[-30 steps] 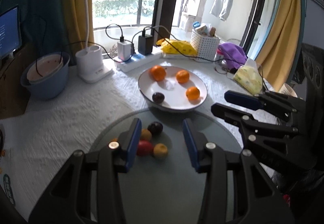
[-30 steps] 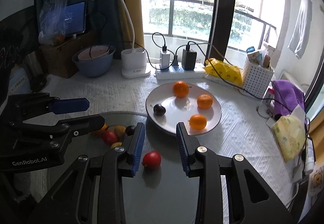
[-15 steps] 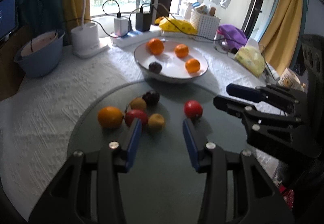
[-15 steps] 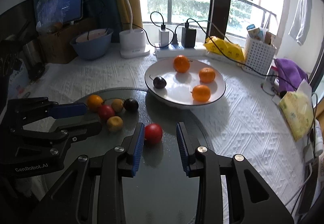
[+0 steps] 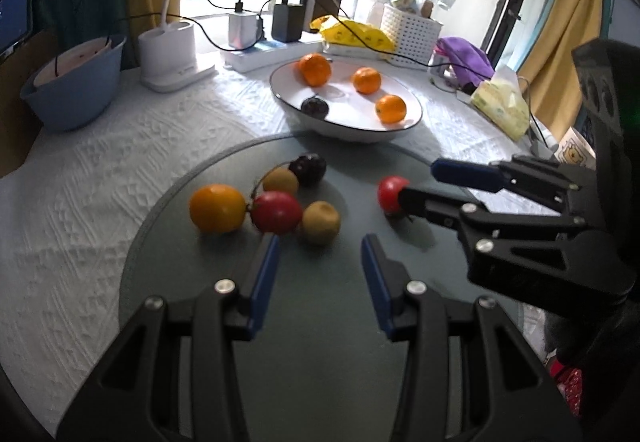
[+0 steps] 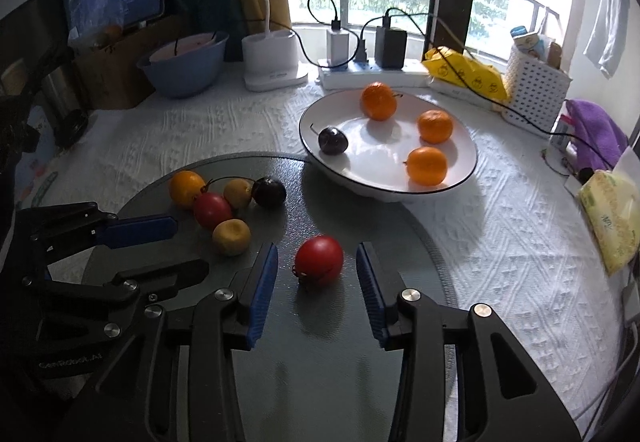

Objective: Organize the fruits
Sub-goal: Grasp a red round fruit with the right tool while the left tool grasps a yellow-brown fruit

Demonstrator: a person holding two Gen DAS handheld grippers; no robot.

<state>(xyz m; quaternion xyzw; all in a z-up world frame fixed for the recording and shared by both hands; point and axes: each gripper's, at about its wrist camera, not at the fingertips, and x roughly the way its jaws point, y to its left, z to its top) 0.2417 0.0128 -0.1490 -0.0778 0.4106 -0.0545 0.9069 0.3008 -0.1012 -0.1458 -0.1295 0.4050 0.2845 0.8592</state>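
A white plate [image 6: 460,182] holds three oranges and a dark plum [image 6: 333,140]; it also shows in the left wrist view [image 5: 352,130]. On the round glass disc [image 6: 360,210] lie an orange [image 6: 186,188], a red fruit [image 6: 212,209], two yellow-brown fruits, a dark plum [image 6: 269,192], and a lone red fruit [image 6: 319,265]. My right gripper [image 6: 317,284] is open, its fingers either side of the lone red fruit [image 5: 392,193]. My left gripper [image 5: 320,274] is open and empty, just short of the fruit cluster [image 5: 276,212].
A blue bowl [image 6: 184,62], a white lamp base [image 6: 272,60], a power strip with chargers [image 6: 372,70], a yellow bag [image 6: 464,76], a white basket [image 6: 534,86], a purple cloth [image 6: 596,130] and a tissue pack [image 6: 612,218] ring the back and right of the white tablecloth.
Both grippers have pulled back and lower toward the disc. The right gripper has closed in around the lone red fruit. The fruits have not moved.
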